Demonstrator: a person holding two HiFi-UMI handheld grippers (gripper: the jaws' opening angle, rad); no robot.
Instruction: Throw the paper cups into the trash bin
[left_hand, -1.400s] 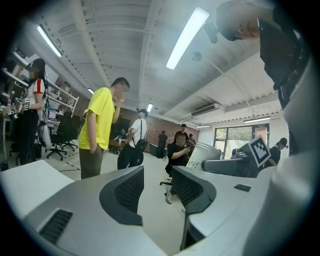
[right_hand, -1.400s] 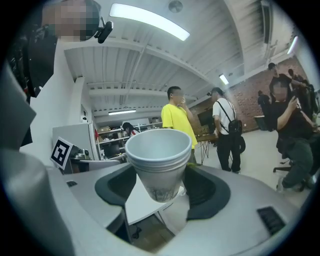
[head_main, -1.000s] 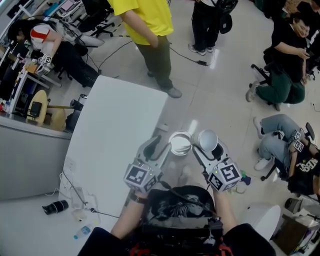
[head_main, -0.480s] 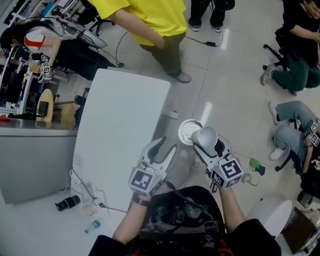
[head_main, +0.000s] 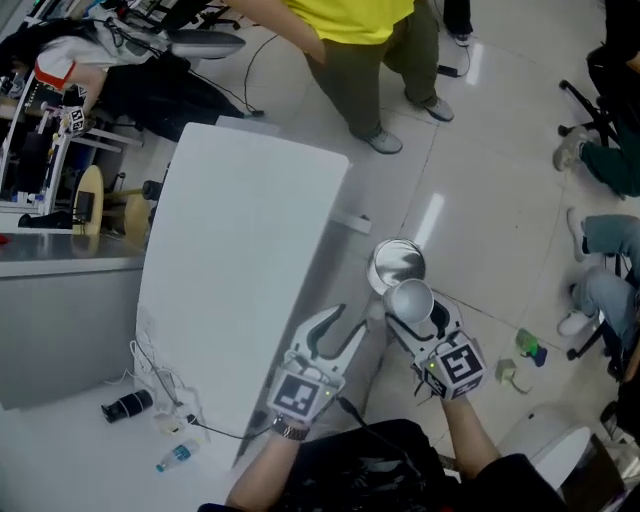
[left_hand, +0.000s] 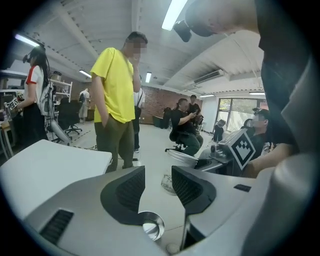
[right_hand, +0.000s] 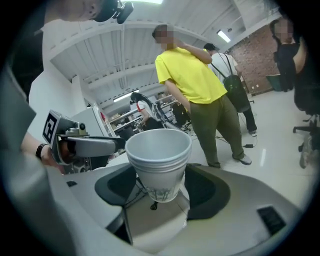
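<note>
Lower now, beside trash bin (head_main: 397, 262): right gripper (head_main: 413, 312), jaws clamping nested paper cups (right_hand: 157, 160); left gripper (head_main: 343, 323), jaws slightly apart, empty.

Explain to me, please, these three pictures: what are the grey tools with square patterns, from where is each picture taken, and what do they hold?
There is no robot: a person holds a two-jaw gripper in each hand, and the patterned cubes are part of them. The head view comes from a camera on the person's head, looking down. The other two views come from cameras riding on the grippers, looking along their jaws. The right gripper is closed on nested white paper cups, close to the round metal trash bin on the floor. The left gripper holds nothing; its jaws stand slightly apart. The white table beside them looks bare.
</note>
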